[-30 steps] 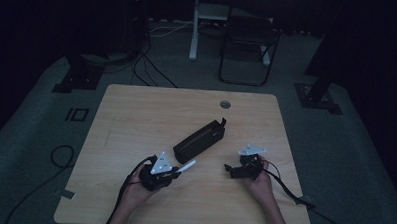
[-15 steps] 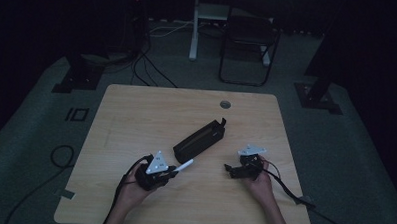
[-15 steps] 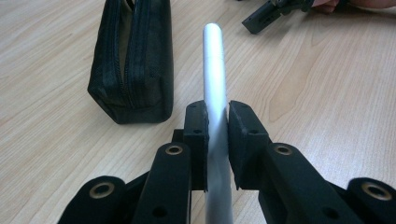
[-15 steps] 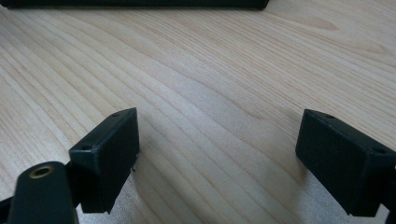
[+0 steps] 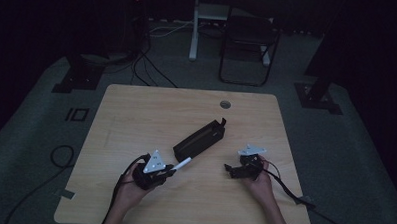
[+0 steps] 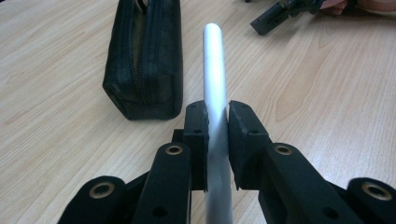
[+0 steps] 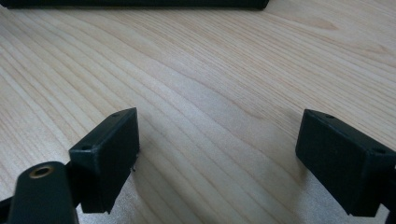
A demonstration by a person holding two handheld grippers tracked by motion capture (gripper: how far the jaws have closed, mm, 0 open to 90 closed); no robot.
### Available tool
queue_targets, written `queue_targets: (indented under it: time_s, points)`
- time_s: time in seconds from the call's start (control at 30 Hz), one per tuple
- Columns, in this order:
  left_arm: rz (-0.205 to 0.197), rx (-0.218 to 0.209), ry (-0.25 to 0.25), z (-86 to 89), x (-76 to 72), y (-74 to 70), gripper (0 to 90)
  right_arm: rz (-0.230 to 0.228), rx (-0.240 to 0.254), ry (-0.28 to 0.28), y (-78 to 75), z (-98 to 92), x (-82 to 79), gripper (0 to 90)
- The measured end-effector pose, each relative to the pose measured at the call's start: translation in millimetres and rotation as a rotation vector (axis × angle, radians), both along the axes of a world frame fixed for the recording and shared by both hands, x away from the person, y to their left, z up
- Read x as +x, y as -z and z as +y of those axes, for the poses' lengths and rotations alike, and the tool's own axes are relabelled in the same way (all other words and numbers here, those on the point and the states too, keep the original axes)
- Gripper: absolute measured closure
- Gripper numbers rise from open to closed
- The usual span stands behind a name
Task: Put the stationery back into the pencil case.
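Nearest the person, the left gripper (image 5: 170, 168) has its jaws clamped on a white pen (image 6: 215, 88), pads pressing both sides of the barrel. The pen's long axis runs straight out from the jaws, and its free tip points at the near end of the black zip pouch (image 5: 198, 140). The right gripper (image 5: 229, 169) rests low over bare table (image 5: 136, 110), jaws standing wide apart with nothing between them. Further out, the pouch lies diagonally, near end toward the left gripper, far end toward the table's grommet hole (image 5: 225, 104). Judgement: the left hand is the nearer; insertion depends on the pen lining up with the pouch's opening along its length
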State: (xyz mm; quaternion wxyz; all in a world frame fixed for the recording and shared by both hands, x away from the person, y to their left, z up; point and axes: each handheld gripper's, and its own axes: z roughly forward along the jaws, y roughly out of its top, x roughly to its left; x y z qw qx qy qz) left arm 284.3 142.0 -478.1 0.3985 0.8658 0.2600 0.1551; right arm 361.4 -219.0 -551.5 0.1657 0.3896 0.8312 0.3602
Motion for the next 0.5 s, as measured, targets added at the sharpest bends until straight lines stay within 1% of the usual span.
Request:
queue_targets:
  time_s: [0.17, 0.5]
  points:
    - [-0.006, -0.007, -0.005, 2.0, 0.0, -3.4, 78.9, 0.000, 0.000, 0.000, 0.0, 0.0, 0.0, 13.0]
    - [-0.009, -0.013, -0.019, 5.2, 0.9, -5.2, 78.9, 0.000, 0.000, 0.000, 0.0, 0.0, 0.0, 13.0]
